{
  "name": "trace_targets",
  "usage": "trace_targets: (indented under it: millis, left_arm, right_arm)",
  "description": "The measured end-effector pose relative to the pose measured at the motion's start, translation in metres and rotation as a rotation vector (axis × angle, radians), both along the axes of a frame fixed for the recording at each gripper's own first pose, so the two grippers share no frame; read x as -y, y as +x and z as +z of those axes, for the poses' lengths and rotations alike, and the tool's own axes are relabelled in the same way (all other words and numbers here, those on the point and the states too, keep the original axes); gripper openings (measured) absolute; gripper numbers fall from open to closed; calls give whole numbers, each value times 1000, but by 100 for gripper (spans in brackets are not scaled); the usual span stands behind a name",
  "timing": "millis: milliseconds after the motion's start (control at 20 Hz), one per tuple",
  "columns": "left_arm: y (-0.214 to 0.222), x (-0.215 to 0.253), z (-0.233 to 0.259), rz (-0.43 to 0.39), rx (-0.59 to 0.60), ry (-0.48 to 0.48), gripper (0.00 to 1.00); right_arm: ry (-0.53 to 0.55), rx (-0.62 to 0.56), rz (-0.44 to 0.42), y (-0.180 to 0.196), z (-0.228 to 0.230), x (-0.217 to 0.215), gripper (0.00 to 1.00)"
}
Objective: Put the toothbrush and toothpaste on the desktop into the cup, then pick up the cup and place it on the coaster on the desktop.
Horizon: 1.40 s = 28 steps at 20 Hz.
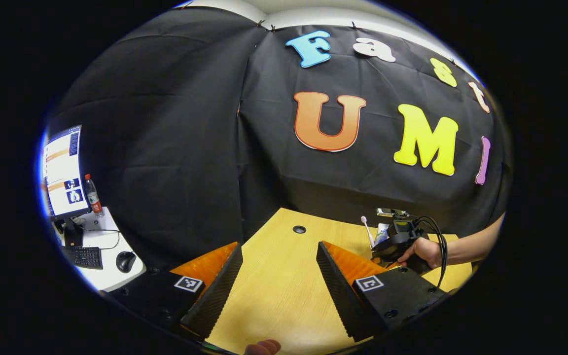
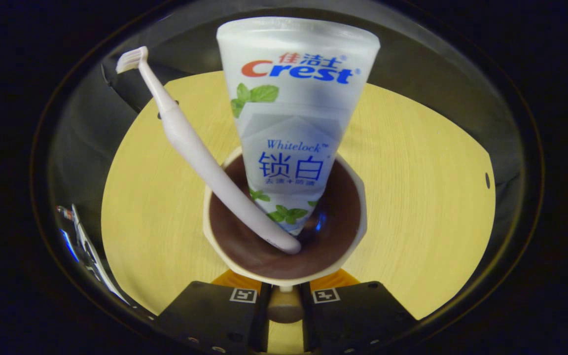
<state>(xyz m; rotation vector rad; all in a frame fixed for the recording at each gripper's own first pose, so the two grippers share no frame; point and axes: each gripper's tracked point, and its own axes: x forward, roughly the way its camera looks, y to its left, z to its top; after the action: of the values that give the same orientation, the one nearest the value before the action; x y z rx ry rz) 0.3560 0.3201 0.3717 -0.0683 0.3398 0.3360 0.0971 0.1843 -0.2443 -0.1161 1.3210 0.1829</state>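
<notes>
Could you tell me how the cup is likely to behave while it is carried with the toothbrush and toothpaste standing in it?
The cup probably feels top-heavy: the toothpaste rises well above its rim. The toothbrush leans loosely, so it may slide or rattle if the cup tilts. The right tongs seem to pinch a small part at the cup's near side, so it could swing.

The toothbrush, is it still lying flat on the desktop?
No, the toothbrush stands tilted inside the cup, leaning beside the toothpaste.

even bright light, sharp (edges fisheye-bent)
</notes>
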Motion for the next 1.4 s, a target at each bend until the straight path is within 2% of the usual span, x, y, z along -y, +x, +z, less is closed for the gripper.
trace_targets:
  millis: [150, 250, 300, 400, 450, 550, 700, 950, 1050, 1100, 1400]
  left_arm:
    - [1, 3, 4, -10, 5, 0, 96]
    - [1, 3, 5, -19, 6, 7, 96]
    - [1, 4, 5, -21, 6, 4, 96]
    - [2, 6, 8, -27, 7, 0, 96]
    - [2, 8, 8, -33, 8, -1, 96]
    - [3, 13, 13, -49, 12, 10, 96]
    - [9, 27, 25, -90, 30, 30, 96]
    - [24, 73, 49, -191, 68, 28, 96]
    - [34, 98, 60, -246, 86, 31, 100]
    - [39, 109, 65, -276, 104, 33, 96]
    - [63, 192, 116, -424, 205, 44, 96]
  right_arm:
    - [-7, -3, -13, -1, 0, 1, 26]
    - [-13, 11, -5, -3, 0, 2, 29]
    - [-15, 18, 5, -2, 0, 4, 35]
    - [-20, 24, 12, -5, 7, 4, 60]
    - [-13, 27, 4, -6, 10, 3, 81]
    - [13, 30, -17, -13, 20, 5, 96]
    - [73, 51, -45, -25, 49, 9, 97]
    - [178, 217, -81, -47, 136, 41, 95]
    - [200, 348, -110, -57, 183, 67, 95]
    - [201, 423, -128, -61, 207, 85, 94]
    - [145, 905, -213, -101, 333, 184, 95]
